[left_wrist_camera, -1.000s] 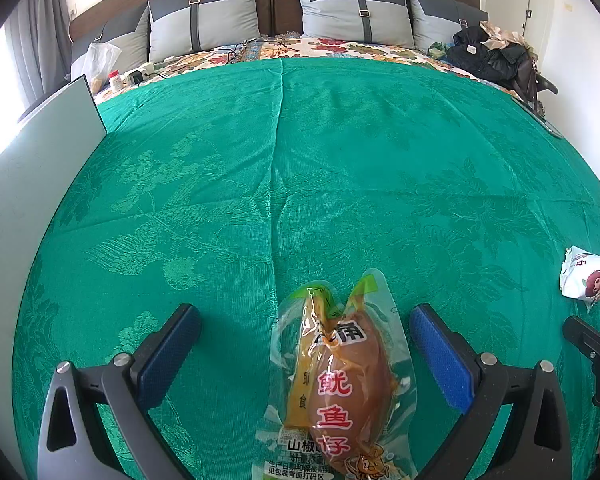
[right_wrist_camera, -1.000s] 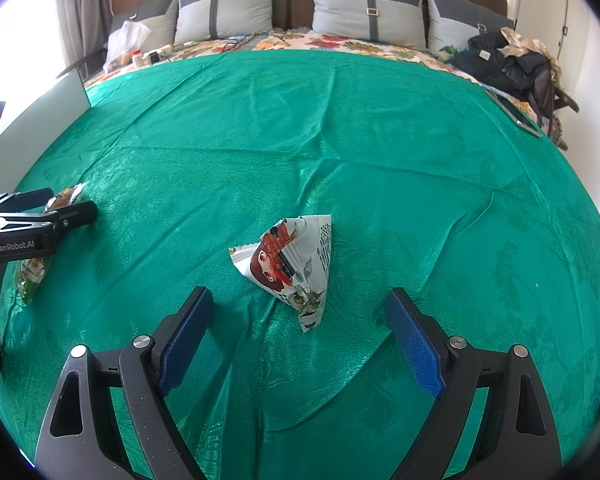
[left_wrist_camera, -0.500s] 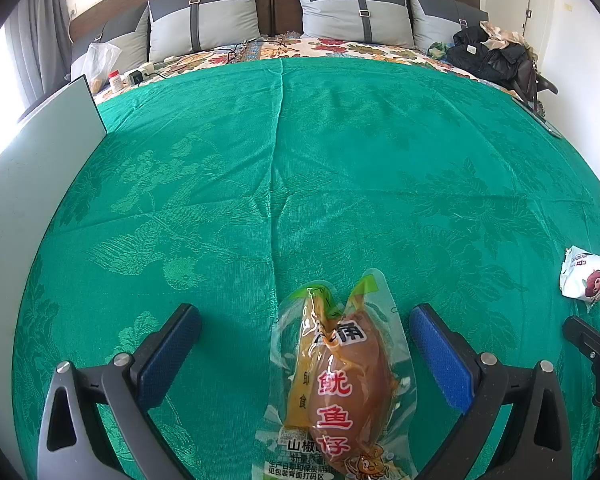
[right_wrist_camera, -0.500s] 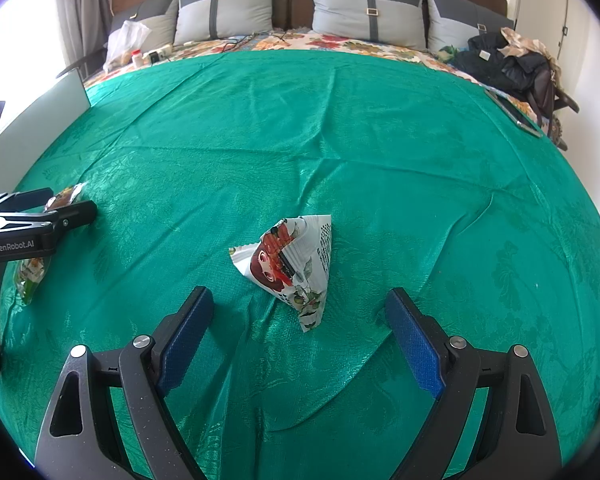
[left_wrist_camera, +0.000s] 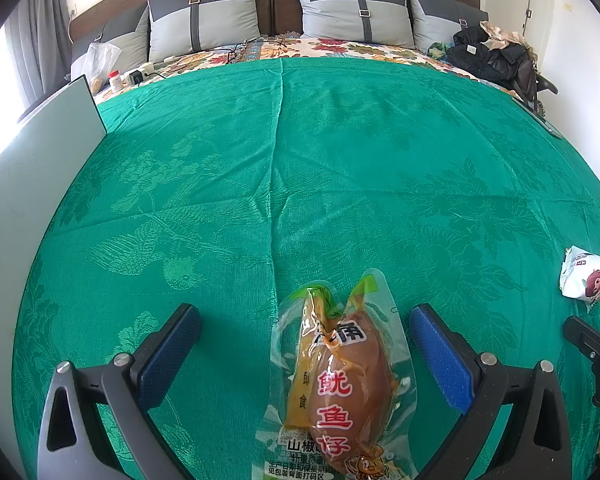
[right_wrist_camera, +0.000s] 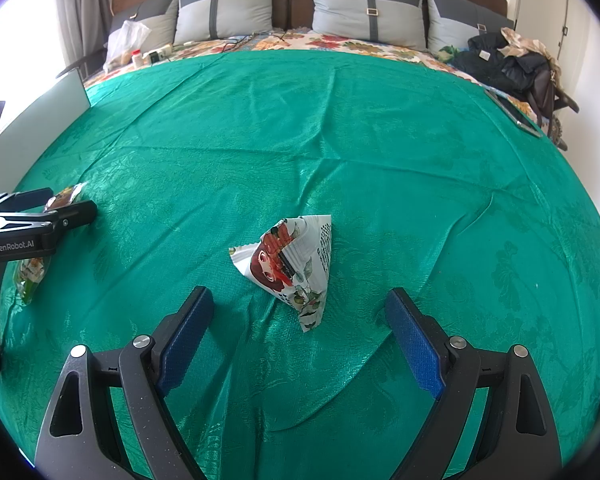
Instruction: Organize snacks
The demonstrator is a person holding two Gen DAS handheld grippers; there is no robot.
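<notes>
Two snack packets are seen on a green bedspread (left_wrist_camera: 340, 160). A clear packet of brown snack (left_wrist_camera: 336, 380) lies flat between the widely spread fingers of the left gripper (left_wrist_camera: 305, 316), nearer the right finger, and is touched by neither. A white pyramid-shaped packet (right_wrist_camera: 292, 264) is set just ahead of the right gripper (right_wrist_camera: 300, 300), whose fingers are likewise spread wide and hold nothing. Both grippers are held low over the cloth, pointed toward the headboard. In the right wrist view the left gripper is seen at the left edge, over its packet. A grey board (left_wrist_camera: 32, 152) is propped along the left side of the bed. Beyond the packets the cloth is crossed only by creases. Farther off, a plastic bag (right_wrist_camera: 126, 40) and a small bottle (left_wrist_camera: 115, 79) are seen at the left, dark clothes (right_wrist_camera: 508, 64) at the right, and grey pillows (left_wrist_camera: 352, 8) against the headboard.
</notes>
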